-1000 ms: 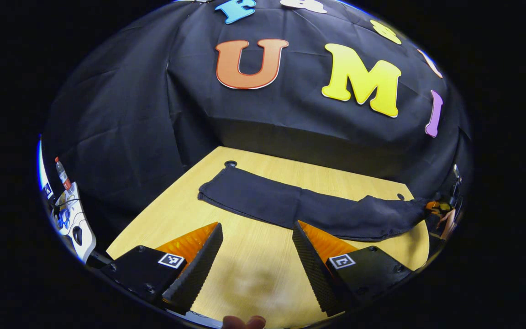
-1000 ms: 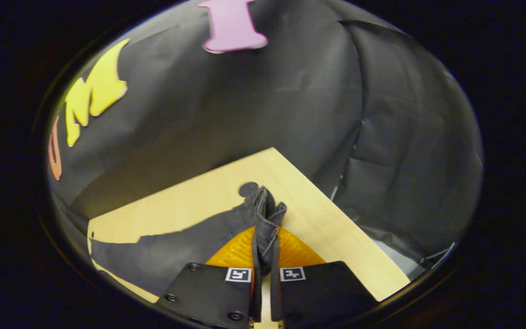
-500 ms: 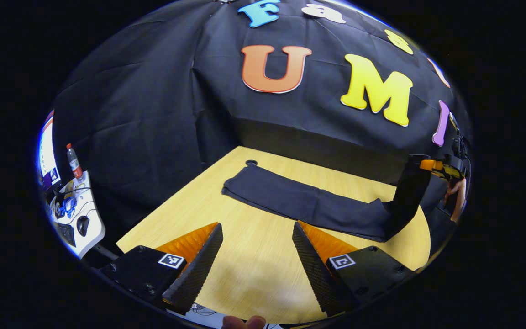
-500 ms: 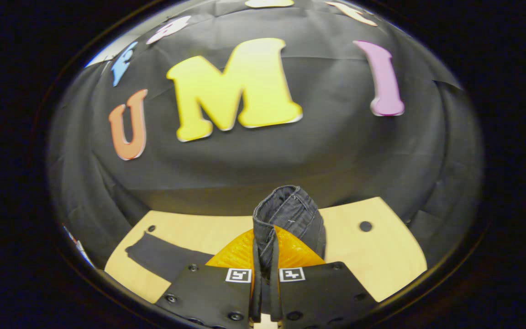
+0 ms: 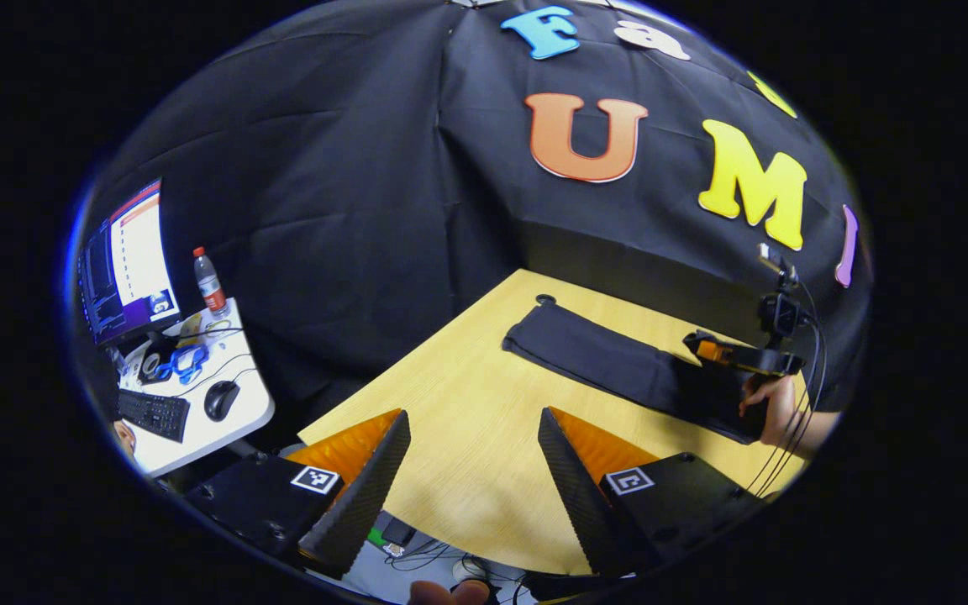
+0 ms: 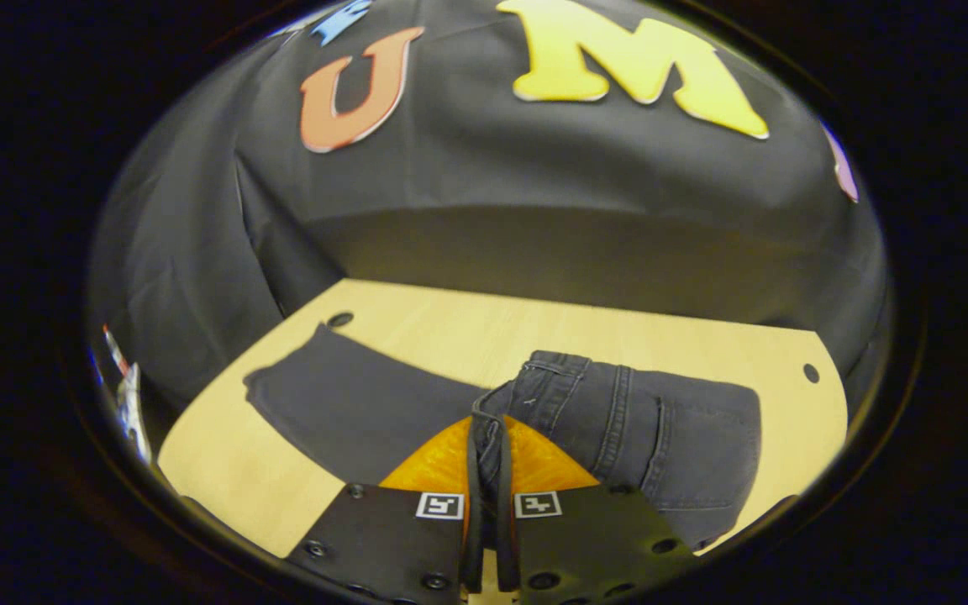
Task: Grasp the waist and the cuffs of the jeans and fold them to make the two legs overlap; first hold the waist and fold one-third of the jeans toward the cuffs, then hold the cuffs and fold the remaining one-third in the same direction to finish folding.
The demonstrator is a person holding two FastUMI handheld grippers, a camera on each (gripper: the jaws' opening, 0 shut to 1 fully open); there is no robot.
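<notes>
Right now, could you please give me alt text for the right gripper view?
The right gripper is shut on the waist of dark jeans, folding it over the legs on a wooden table.

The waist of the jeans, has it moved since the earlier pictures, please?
Yes. The right claw, shut on the waist, has carried it off the table corner and over the legs, toward the cuffs.

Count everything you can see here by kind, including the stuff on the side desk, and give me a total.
Jeans: 1
Tables: 1
Side desks: 1
Grippers: 2, left, right
Monitors: 1
Bottles: 1
Keyboards: 1
Mice: 1
Total: 9
</notes>
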